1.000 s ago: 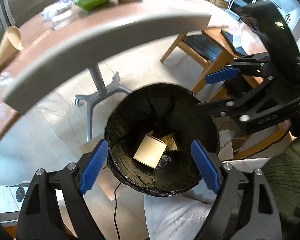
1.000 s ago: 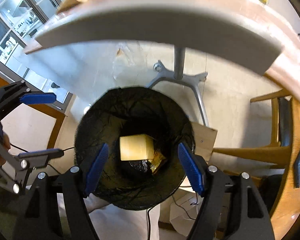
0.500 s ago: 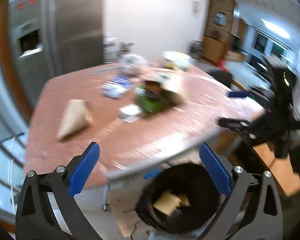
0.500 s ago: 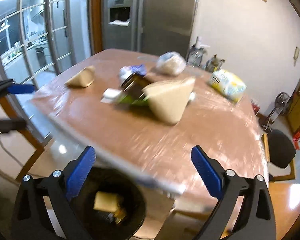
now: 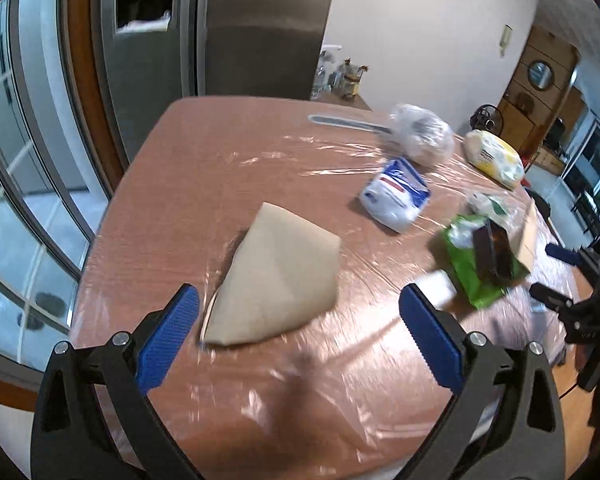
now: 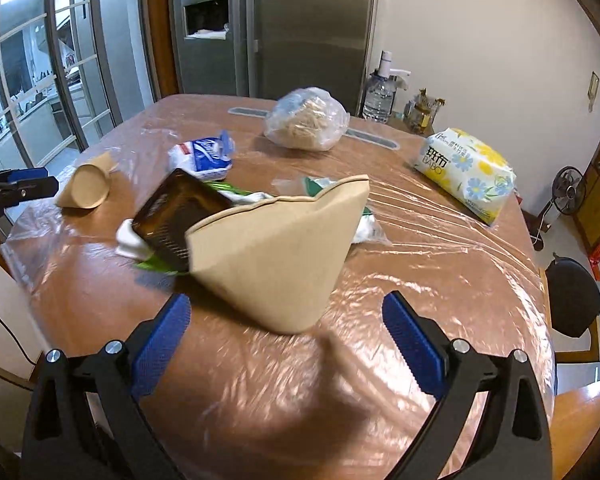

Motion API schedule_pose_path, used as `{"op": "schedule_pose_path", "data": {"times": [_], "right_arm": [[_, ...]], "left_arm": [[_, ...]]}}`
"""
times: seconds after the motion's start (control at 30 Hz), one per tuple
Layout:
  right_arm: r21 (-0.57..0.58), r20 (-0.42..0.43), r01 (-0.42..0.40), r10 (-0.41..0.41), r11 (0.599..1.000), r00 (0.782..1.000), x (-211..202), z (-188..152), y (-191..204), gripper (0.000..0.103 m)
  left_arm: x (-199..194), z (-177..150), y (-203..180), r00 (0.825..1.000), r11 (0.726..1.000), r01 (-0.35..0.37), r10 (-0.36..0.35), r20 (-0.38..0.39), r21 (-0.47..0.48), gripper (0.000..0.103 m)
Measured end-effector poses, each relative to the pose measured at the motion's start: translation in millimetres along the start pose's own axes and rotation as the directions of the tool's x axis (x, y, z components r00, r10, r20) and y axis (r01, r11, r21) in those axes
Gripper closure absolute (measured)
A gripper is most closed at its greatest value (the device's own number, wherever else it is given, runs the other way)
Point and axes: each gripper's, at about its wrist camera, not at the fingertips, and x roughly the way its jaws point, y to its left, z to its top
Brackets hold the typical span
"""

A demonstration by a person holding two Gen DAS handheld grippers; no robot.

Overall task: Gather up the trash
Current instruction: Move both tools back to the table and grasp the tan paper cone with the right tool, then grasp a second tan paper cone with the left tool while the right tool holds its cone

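Observation:
A brown paper cone [image 5: 276, 276] lies on the plastic-covered table [image 5: 204, 168], just beyond my left gripper [image 5: 298, 300], which is open and empty above the near edge. In the right wrist view a second, larger paper cone [image 6: 276, 256] lies just beyond my right gripper [image 6: 286, 304], also open and empty. Behind that cone a dark brown tray [image 6: 180, 220] leans on a green wrapper [image 6: 156, 266]. Farther back lie a blue-white packet [image 6: 204, 156] and the smaller cone [image 6: 86, 186]. The trash bin is out of view.
A clear bag of brownish stuff [image 6: 306, 120] and a yellow flowered tissue pack [image 6: 464, 168] sit at the table's far side. A water bottle [image 6: 378, 96] and a steel fridge [image 6: 300, 28] stand behind. A black chair [image 6: 572, 300] is at the right.
Both grippers have risen from over the black bin to above the tabletop, and their jaws stand wider. The bin with the box in it has dropped out of view.

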Motion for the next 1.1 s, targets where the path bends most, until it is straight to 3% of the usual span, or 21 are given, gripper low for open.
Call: {"op": "schedule_pose_path", "data": {"times": [0.33,0.63,0.93,1.03,1.1], "right_arm": [[-0.114,-0.064,-0.051,0.043,0.992,0.997,28,7,7,0.008],[-0.089,-0.095,-0.108,0.099,0.990,0.991,43,12,-7,0.008],[-0.090,-0.096,-0.122,0.113,0.988,0.989,45,10,-10,0.008],[-0.080,-0.095,-0.126,0.118,0.989,0.989,45,10,-11,0.009],[-0.069,-0.086,-0.133,0.127,0.989,0.988,44,10,-12,0.011]], "left_arm": [[40,16,8,0.994,0.998,0.062,-0.064,-0.089,-0.016,0.003],[56,21,19,0.988,0.996,0.085,-0.086,-0.125,-0.016,0.003],[51,10,10,0.991,0.996,0.036,-0.025,-0.135,0.078,0.003],[50,8,7,0.992,0.995,0.013,0.000,-0.125,0.102,0.013],[47,7,7,0.993,0.993,-0.007,0.020,-0.115,0.114,0.029]]}}
